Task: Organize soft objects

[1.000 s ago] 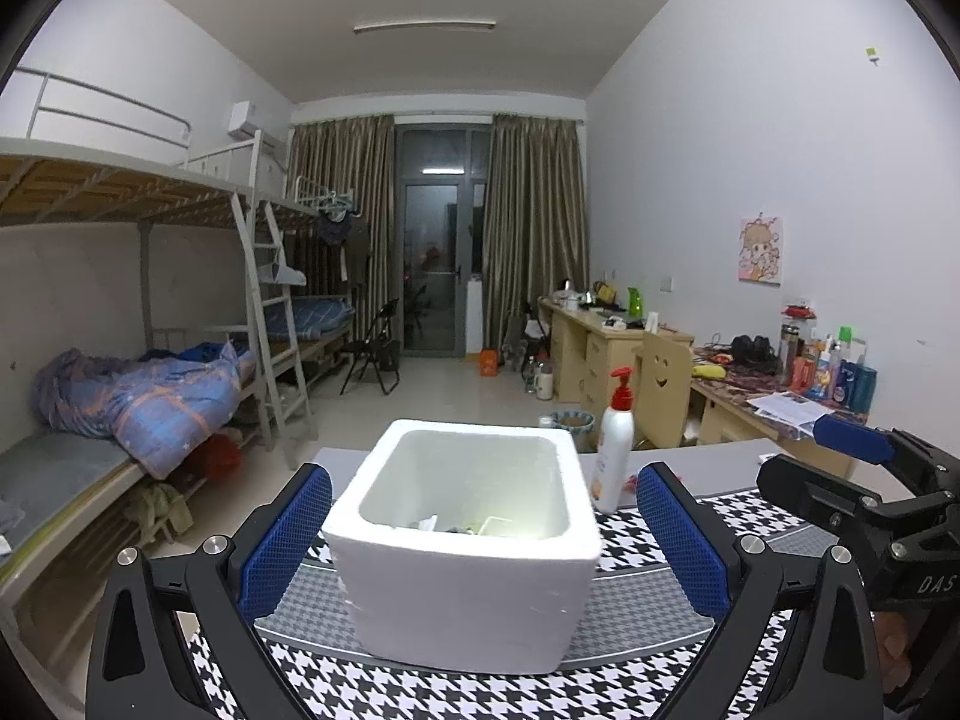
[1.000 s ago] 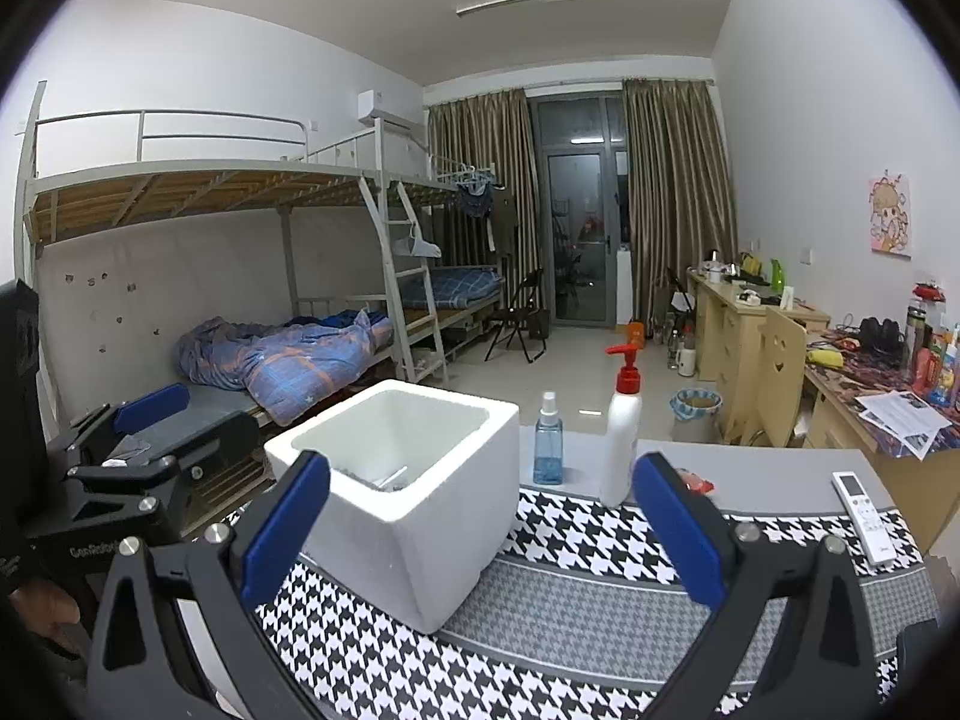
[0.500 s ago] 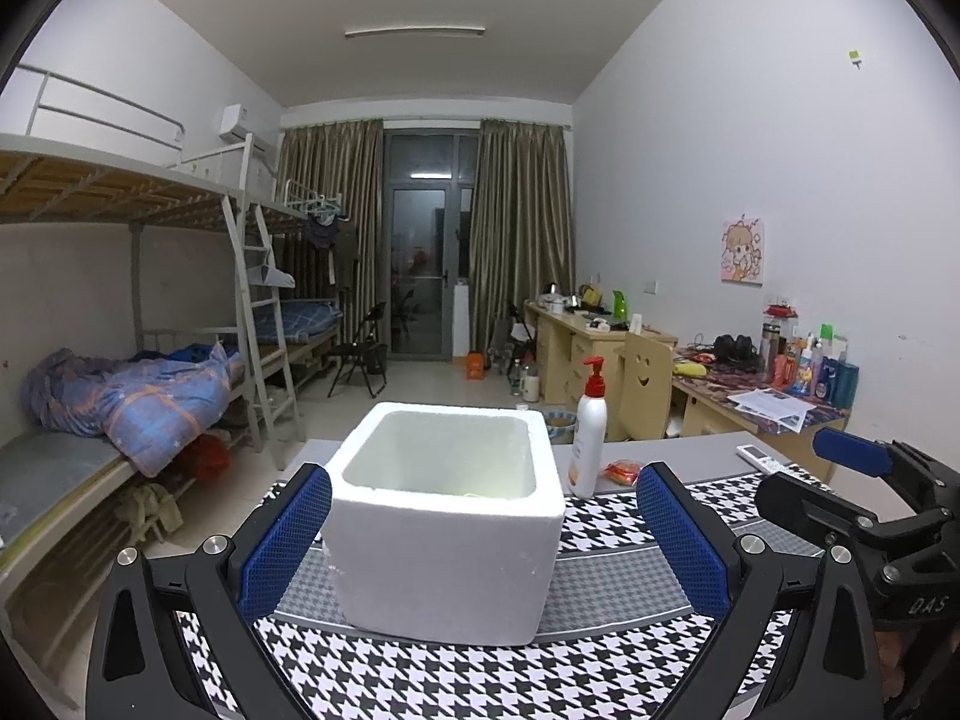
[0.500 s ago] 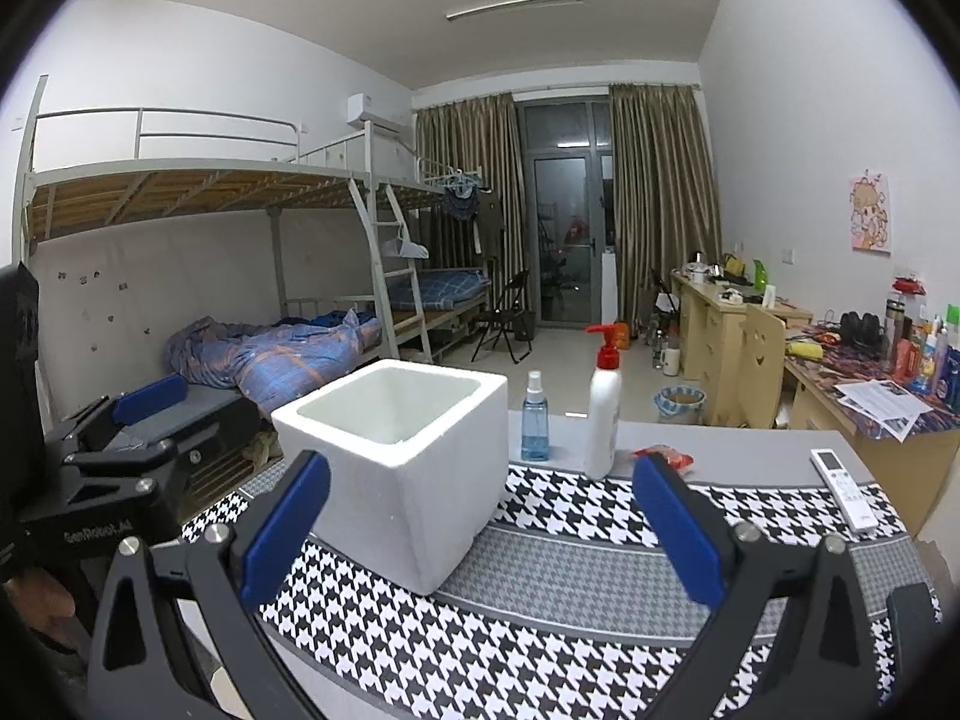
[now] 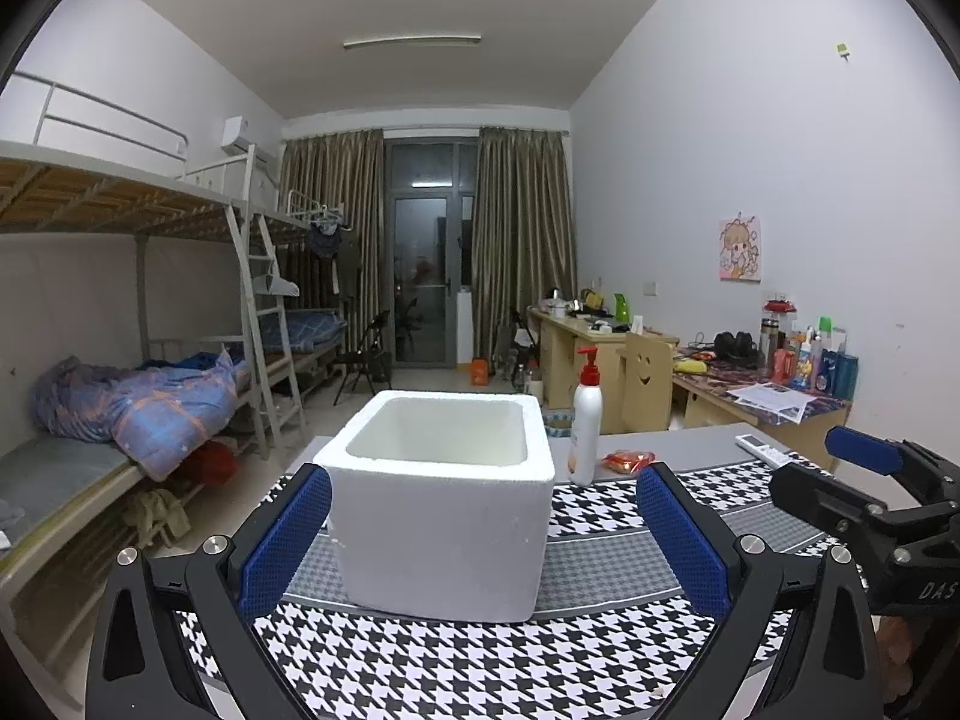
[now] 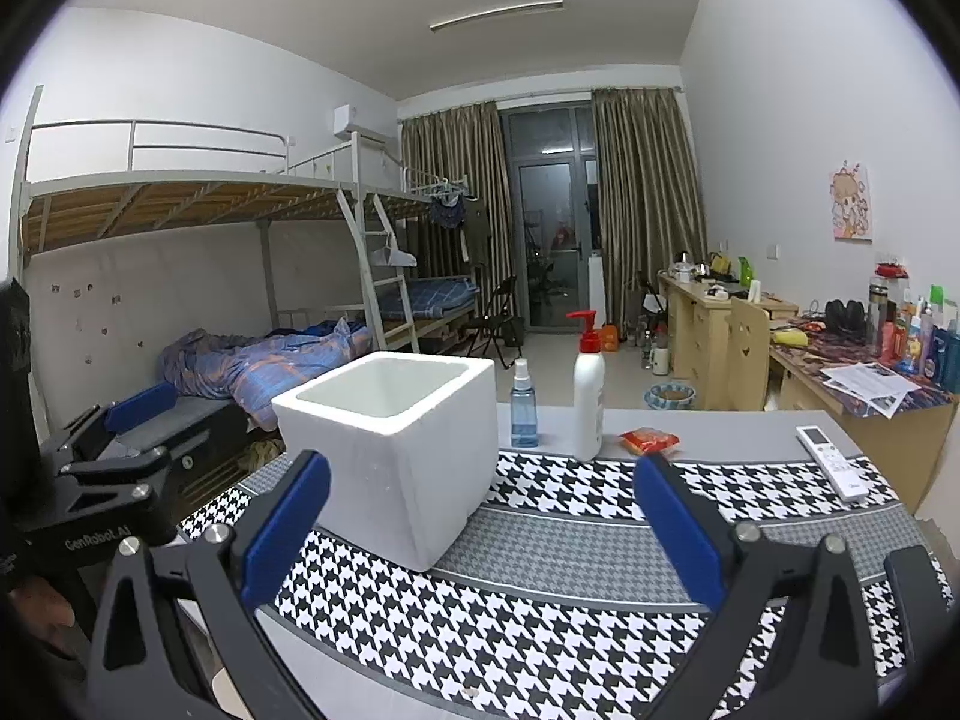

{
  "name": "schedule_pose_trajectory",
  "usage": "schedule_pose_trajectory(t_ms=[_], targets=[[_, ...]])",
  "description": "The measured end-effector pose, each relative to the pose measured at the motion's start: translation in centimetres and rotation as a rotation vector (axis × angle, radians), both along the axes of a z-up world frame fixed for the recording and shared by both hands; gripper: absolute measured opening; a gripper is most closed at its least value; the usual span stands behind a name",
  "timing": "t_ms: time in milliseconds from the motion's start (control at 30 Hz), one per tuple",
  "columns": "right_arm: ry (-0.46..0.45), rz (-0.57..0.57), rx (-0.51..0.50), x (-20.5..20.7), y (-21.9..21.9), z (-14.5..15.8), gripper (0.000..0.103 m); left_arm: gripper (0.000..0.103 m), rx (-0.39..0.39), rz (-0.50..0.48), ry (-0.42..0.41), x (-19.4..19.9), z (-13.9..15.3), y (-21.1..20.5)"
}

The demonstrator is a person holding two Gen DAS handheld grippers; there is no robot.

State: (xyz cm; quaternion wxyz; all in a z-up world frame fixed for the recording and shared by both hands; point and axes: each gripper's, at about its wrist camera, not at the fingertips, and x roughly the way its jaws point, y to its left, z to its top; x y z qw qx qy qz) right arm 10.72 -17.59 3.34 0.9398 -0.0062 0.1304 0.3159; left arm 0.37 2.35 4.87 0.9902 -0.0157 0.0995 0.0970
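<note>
Left gripper (image 5: 483,540): fingers spread wide and holding nothing; the blue ribbed pads stand one on each side of the foam box, not touching it, probably to leave room for the next reach
Right gripper (image 6: 480,531): fingers also wide apart and empty; the box is near its left finger, and the red packet is just beyond the tip of its right finger
Foam box (image 5: 444,498): white, thick-walled, square and open at the top, with a grainy surface; it stands upright between the left fingers; in my judgement it is the container for the soft things; its inside is not visible from here
Red packet (image 6: 649,439): small, crinkled, soft-looking, lying flat ahead of the right finger; likely one of the task's things, not yet in the box
Pump bottle (image 6: 588,402): white hard plastic with red pump, upright, beyond the fingers, beside the packet
Spray bottle (image 6: 523,405): clear blue, upright, between box and pump bottle
Counter (image 6: 738,426): grey, covered with a houndstooth cloth (image 6: 540,618) under both grippers
</note>
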Motion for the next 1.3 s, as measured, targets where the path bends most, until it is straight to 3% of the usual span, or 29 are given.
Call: schedule_pose_trajectory(t_ms=[1300], targets=[[0.021,-0.004,-0.007,-2.4,-0.7,-2.1,0.102,0.102,-0.01,0.012,0.025,-1.9,-2.1,-0.5]])
